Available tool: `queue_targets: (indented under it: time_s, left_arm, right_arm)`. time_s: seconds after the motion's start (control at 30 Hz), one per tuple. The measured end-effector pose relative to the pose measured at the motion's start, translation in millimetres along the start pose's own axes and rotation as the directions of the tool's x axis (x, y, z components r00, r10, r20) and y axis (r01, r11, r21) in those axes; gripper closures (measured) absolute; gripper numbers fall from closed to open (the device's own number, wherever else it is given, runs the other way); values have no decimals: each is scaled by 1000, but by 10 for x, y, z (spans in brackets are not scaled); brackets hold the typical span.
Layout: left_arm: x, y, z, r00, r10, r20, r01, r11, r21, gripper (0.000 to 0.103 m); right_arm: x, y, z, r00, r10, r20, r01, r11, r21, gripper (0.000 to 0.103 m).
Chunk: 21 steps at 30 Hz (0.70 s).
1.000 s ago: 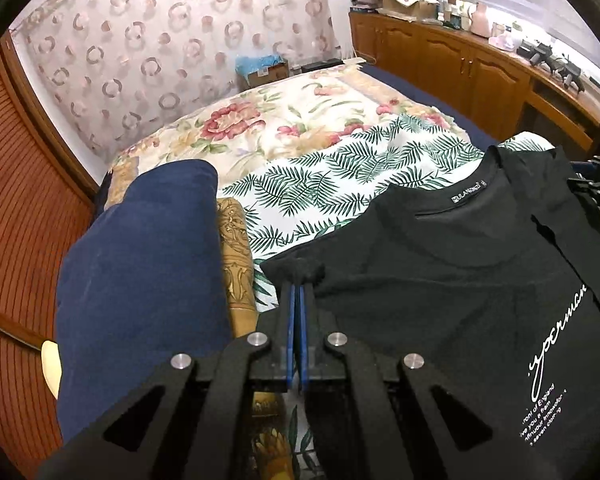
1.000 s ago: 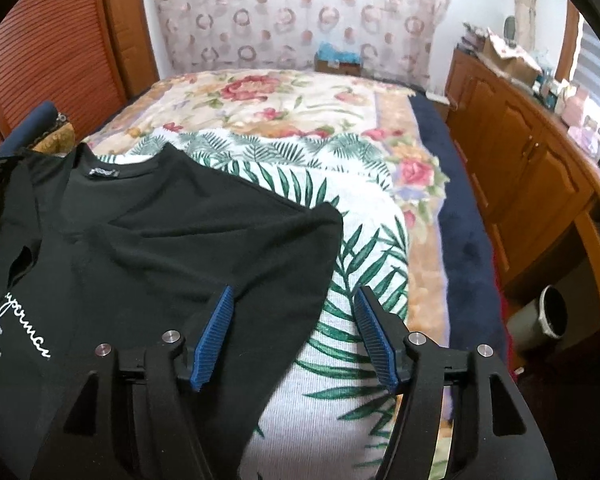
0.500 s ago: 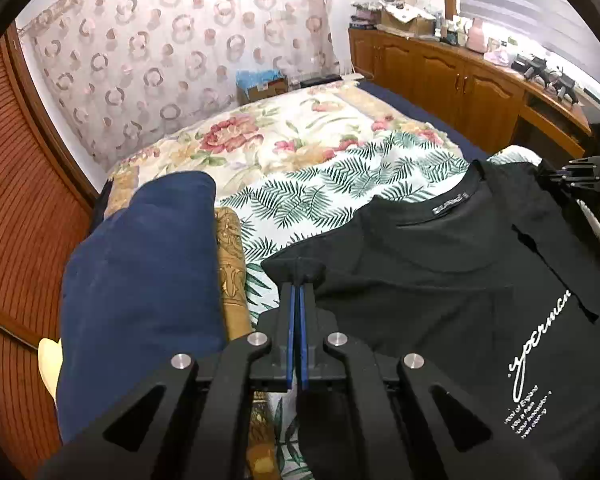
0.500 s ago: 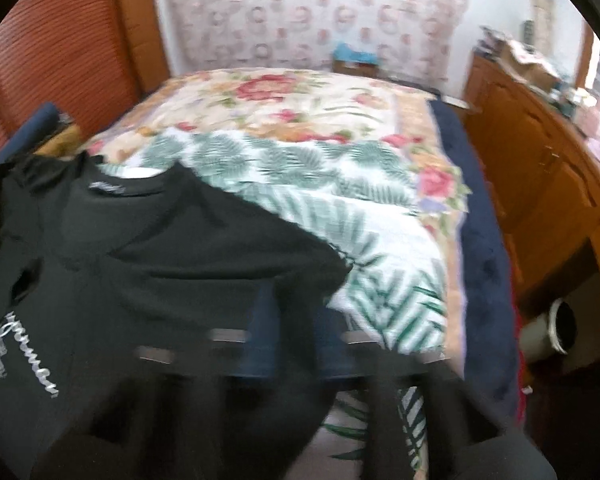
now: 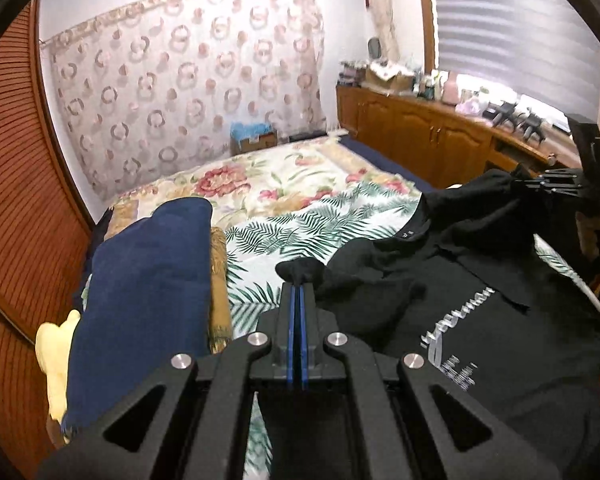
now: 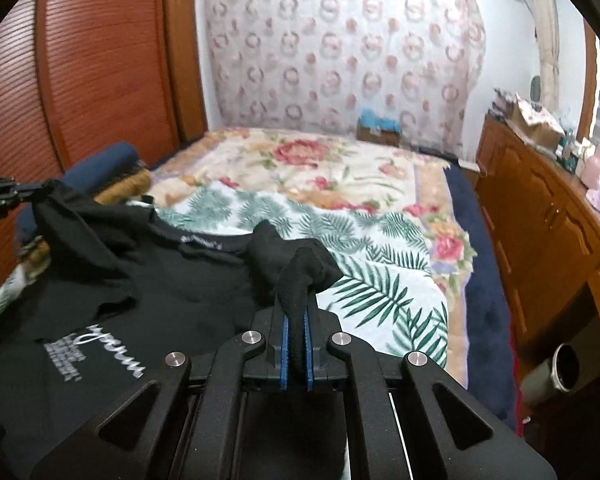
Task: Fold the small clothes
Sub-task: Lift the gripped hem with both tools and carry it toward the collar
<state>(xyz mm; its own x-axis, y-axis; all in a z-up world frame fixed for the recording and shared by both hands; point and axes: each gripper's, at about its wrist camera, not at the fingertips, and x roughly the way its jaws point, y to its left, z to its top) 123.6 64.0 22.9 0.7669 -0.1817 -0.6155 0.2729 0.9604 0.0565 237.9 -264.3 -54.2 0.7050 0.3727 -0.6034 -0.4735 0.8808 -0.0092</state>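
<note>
A black T-shirt [image 5: 480, 280] [image 6: 148, 280] with white script print lies on the palm-leaf cloth of the bed, its two upper corners raised. My left gripper [image 5: 299, 286] is shut on the shirt's left sleeve corner, a bunch of fabric sticking out past the tips. My right gripper [image 6: 295, 304] is shut on the right sleeve corner, black cloth pinched between the blue pads. In the left wrist view the right gripper [image 5: 540, 182] shows at the far right holding its corner up; in the right wrist view the left gripper [image 6: 36, 194] shows at the far left.
A rolled navy blanket [image 5: 140, 288] and a gold cushion [image 5: 220, 280] lie left of the shirt. The floral bedspread [image 6: 300, 160] stretches ahead. Wooden cabinets [image 6: 540, 220] line the right side, a slatted wooden wardrobe [image 6: 80, 60] the left. A grey bin [image 6: 556, 372] stands on the floor.
My right gripper closed on the shirt's right sleeve corner. Both grippers then rose, lifting the shirt's upper corners off the bed and bunching the cloth between them.
</note>
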Motion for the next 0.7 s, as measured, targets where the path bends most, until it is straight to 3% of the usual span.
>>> queue_targets:
  time_s: [0.3,0.7]
  left_arm:
    - [-717,-69,-599,998,-13,57,18,996,-85,103]
    - [-1232,-121,-1131,1000,-10,29,14,990,-144,103]
  right_arm:
    - [-821,409,-372,997,42,59,-41,999,-21,100]
    - [-1616,644,-979,999,43,8,-43,999,-27,100]
